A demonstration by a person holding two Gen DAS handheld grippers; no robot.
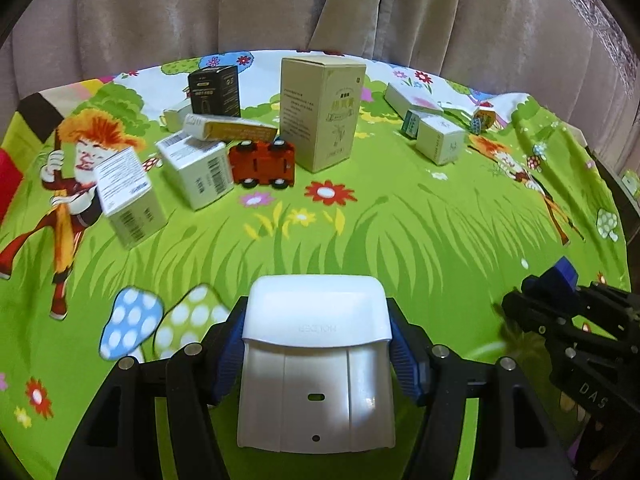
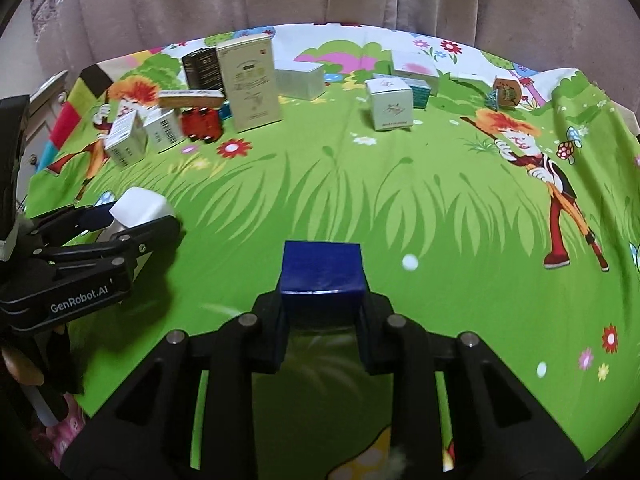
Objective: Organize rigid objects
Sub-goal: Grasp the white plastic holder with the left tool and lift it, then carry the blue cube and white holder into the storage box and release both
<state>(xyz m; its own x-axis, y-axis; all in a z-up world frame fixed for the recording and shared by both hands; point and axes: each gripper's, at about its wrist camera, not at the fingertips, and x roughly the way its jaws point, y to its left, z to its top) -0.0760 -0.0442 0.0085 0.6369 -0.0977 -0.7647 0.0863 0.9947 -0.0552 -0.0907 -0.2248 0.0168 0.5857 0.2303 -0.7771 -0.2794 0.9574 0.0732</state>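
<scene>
White and smooth, a plastic holder [image 1: 316, 360] sits squeezed between the blue pads of the left gripper [image 1: 316, 354]; the raised letters on it look like "HOLDER". One blue cube [image 2: 322, 268] is pinched tight in the right gripper [image 2: 322, 316]. Both grippers tilt down over the green cartoon cloth [image 2: 400, 200]. "GenRobot.AI" is printed on the left gripper's side. Far back stand one tall tan box [image 1: 322, 114], one black box [image 1: 214, 90] and one red toy car [image 1: 264, 164] on its side.

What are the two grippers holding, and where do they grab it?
The left gripper squeezes a white plastic holder by its two sides. The right gripper pinches a small dark blue box by its two sides.
</scene>
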